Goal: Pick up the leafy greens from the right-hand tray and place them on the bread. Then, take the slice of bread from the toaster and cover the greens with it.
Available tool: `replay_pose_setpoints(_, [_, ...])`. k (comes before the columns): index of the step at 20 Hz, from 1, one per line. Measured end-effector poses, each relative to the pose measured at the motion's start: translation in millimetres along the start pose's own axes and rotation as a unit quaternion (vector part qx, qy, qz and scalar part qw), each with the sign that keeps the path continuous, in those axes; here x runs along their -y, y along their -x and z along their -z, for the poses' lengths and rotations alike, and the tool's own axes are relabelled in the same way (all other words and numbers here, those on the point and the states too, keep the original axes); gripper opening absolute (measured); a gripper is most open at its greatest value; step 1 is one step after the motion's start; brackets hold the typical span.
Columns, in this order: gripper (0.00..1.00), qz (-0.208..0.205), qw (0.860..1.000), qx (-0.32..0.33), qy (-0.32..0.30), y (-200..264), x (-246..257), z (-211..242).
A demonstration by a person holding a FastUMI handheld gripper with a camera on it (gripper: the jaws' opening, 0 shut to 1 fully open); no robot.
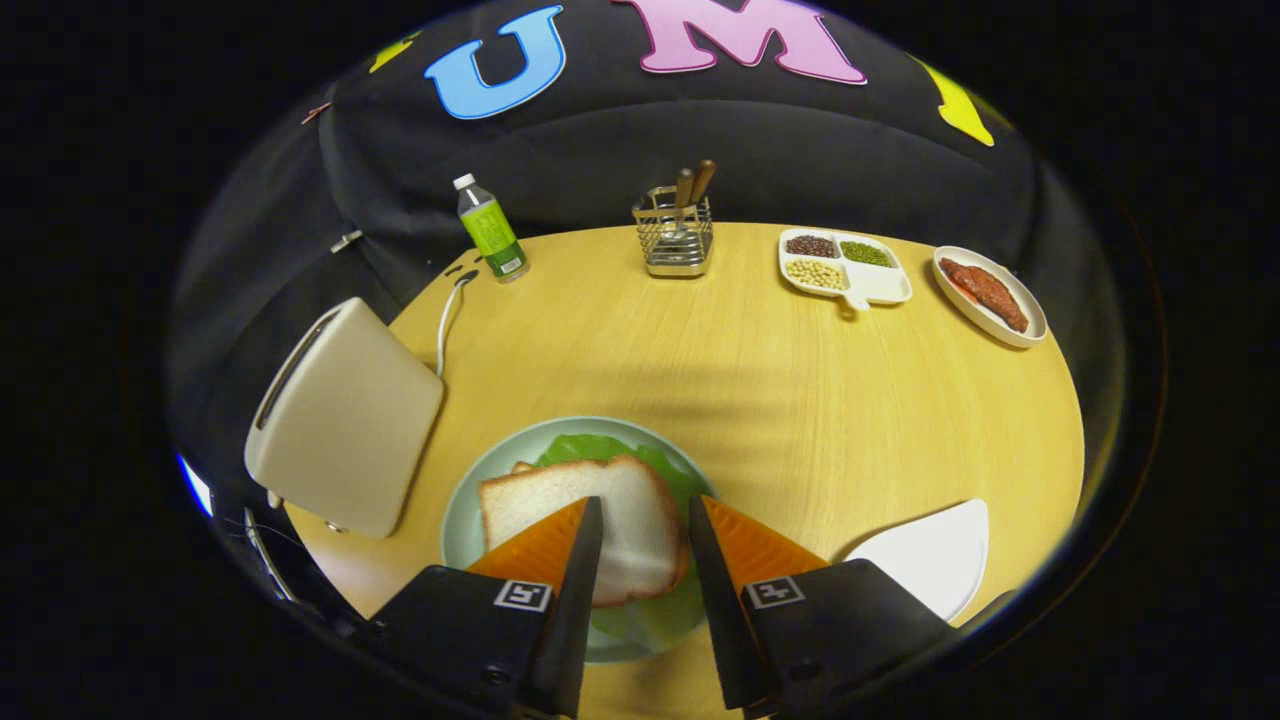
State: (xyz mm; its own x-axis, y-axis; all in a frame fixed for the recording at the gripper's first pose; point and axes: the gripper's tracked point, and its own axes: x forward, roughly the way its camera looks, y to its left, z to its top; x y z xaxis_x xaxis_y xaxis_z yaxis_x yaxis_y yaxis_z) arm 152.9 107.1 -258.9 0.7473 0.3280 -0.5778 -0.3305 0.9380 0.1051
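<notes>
A slice of white bread [632,525] lies flat on top of leafy greens [590,447] on a pale green plate [462,510], close in front of me. Green leaf edges stick out beyond the far side of the slice and under its near edge. A bit of a lower bread slice peeks out at the far left corner. My gripper [645,505] hovers over the plate, open, its fingers apart with the top slice showing in the gap and running under the left finger. The cream toaster [345,420] stands left of the plate, and I cannot see into its slot.
An empty white tray [930,555] lies right of the plate by the right finger. At the table's far side stand a green bottle [490,228], a wire utensil holder [675,235], a divided dish of beans [845,265] and an oval dish with meat [988,293]. The toaster's white cord [445,325] runs back.
</notes>
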Motion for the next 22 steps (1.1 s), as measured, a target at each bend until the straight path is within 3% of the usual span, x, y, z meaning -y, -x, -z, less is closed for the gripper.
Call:
replay_pose_setpoints(1, [0.55,0.005,1.0,0.005,0.003,4,5,-1])
replay_pose_setpoints(3, [0.69,0.007,1.0,0.015,0.002,10,10,-4])
replay_pose_setpoints(6, [0.98,0.016,0.999,0.041,-0.002,30,22,-18])
replay_pose_setpoints(14, [0.99,0.047,0.981,0.184,0.039,133,44,-98])
replay_pose_setpoints(22, [0.98,0.114,0.932,0.337,0.071,276,47,-167])
